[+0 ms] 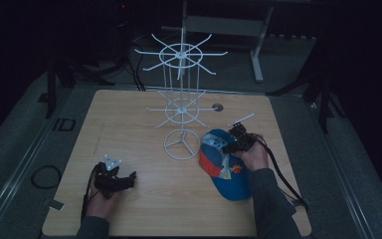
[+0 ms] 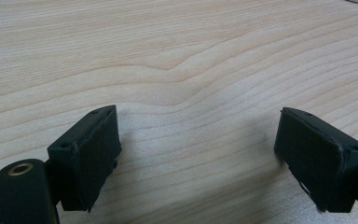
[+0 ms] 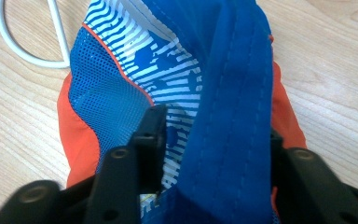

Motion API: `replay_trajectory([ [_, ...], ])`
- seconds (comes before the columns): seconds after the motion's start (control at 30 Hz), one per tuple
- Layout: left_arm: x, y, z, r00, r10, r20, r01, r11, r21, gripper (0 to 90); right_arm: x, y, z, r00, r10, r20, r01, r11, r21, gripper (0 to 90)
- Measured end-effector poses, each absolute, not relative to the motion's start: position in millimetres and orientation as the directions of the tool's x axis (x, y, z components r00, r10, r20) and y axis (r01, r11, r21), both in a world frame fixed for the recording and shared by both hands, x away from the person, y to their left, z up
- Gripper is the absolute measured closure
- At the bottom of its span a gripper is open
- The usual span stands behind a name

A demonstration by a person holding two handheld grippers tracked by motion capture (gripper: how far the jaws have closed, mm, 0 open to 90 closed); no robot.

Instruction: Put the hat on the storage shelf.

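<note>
Gripping blue cap point(image 3: 233, 93), right gripper point(image 3: 214, 140)

Dim lab: wooden table point(image 1: 129, 124), metal frames point(image 1: 258, 45) behind.

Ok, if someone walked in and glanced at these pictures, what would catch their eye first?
Probably the blue and orange cap lying at the right front of the wooden table, with the right hand-held gripper straddling a fold of its blue fabric. Next, the tall white wire rack standing at the middle of the table toward the back, its hooks bare. The left hand-held gripper rests open over bare wood.
</note>
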State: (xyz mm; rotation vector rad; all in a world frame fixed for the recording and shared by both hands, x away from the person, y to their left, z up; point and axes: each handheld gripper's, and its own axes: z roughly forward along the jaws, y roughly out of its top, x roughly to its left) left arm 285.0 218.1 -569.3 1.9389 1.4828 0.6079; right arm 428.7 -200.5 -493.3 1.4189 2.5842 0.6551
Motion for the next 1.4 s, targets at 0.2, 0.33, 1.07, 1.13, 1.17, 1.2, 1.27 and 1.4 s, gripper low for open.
replay_trajectory([
  [0.2,285.0,218.0,-569.3,0.265,0.964,-0.008,0.681,-0.181,0.71,14.6,429.0,-197.5,-495.0,-0.577,0.811,0.093,0.759,0.491,0.427,77.9],
  [0.33,285.0,218.0,-569.4,0.265,0.964,-0.009,0.681,-0.181,0.71,14.5,426.8,-196.0,-495.7,-0.596,0.798,0.094,0.744,0.504,0.44,86.0],
  [1.07,285.0,218.0,-569.4,0.265,0.964,-0.009,0.681,-0.181,0.71,14.6,392.4,-198.6,-477.6,-0.658,0.749,0.072,0.67,0.54,0.51,88.1],
  [1.13,285.0,218.0,-569.4,0.265,0.964,-0.008,0.681,-0.181,0.71,14.6,389.2,-200.5,-473.1,-0.661,0.747,0.071,0.663,0.537,0.521,88.1],
  [1.17,285.0,218.0,-569.4,0.265,0.964,-0.009,0.681,-0.181,0.71,14.6,387.8,-201.2,-471.5,-0.661,0.747,0.071,0.662,0.537,0.523,88.1],
  [1.2,285.0,218.0,-569.4,0.265,0.964,-0.009,0.681,-0.181,0.71,14.6,384.1,-203.2,-467.5,-0.663,0.746,0.07,0.655,0.532,0.538,88.1],
  [1.27,285.0,218.0,-569.4,0.265,0.964,-0.009,0.681,-0.181,0.71,14.5,378.9,-205.5,-463.0,-0.667,0.742,0.073,0.645,0.525,0.555,88.0],
  [1.4,285.0,218.0,-569.4,0.265,0.964,-0.008,0.681,-0.181,0.71,14.6,370.1,-208.1,-457.2,-0.673,0.737,0.067,0.629,0.521,0.577,88.0],
])
